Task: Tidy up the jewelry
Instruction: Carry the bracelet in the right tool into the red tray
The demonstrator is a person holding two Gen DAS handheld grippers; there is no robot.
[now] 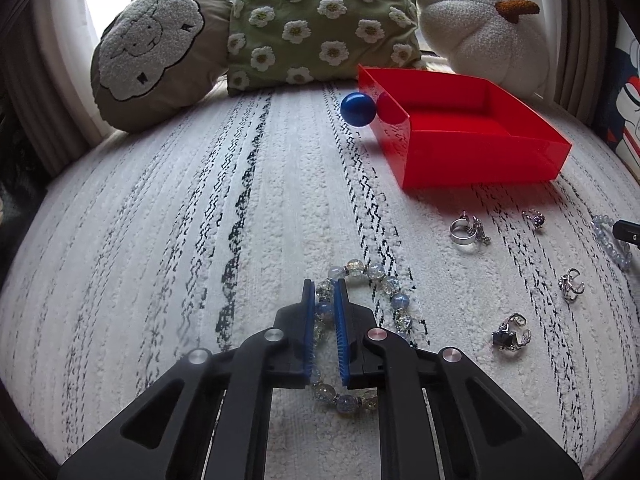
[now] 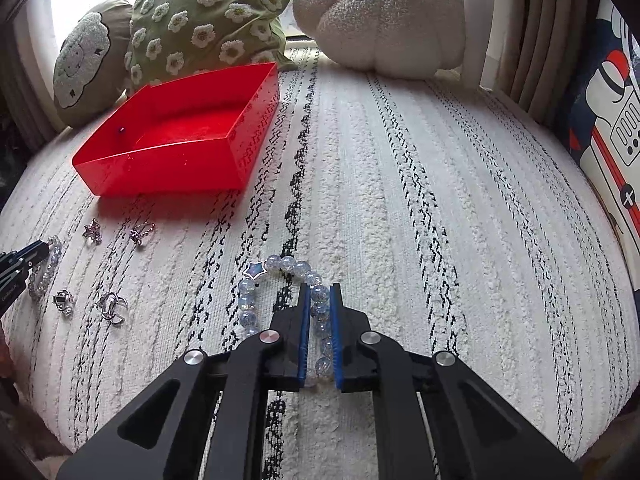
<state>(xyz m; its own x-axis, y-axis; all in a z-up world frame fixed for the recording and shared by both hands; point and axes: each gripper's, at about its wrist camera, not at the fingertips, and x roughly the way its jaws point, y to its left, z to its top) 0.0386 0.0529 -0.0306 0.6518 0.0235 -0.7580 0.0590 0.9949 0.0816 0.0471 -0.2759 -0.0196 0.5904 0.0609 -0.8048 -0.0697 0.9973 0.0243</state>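
On the white striped rug [image 1: 160, 240], my left gripper [image 1: 324, 286] is clamped on a beaded bracelet [image 1: 394, 300], my right gripper [image 2: 319, 290] on a star-charm bracelet [image 2: 288, 266]; four rings [image 1: 464, 232] lie near the red tray [image 1: 480, 160].

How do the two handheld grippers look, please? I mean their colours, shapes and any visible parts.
Both look alike. The left gripper and the right gripper have matte black, angular linkage arms with triangular recesses. Round silver pivot pins mark the joints. Each finger carries a flat blue ribbed pad on its inner face. No cables, sleeves or hands are visible.
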